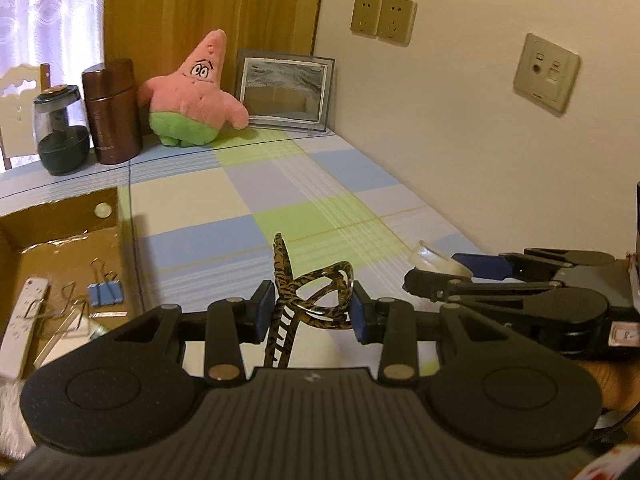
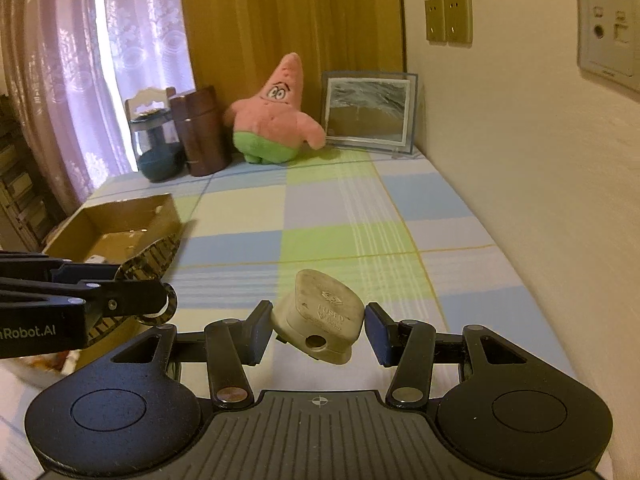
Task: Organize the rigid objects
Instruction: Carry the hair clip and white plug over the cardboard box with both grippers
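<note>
My left gripper is shut on a tortoiseshell hair claw clip and holds it above the checked tablecloth. In the right wrist view the left gripper comes in from the left with the clip near the box. My right gripper is shut on a white fused plug, held just above the cloth. In the left wrist view the right gripper enters from the right with the plug between its fingers. An open cardboard box sits at the left.
The box holds a white remote, a blue binder clip and wire clips. At the back stand a glass jar, a brown canister, a pink plush star and a framed picture. A wall runs along the right.
</note>
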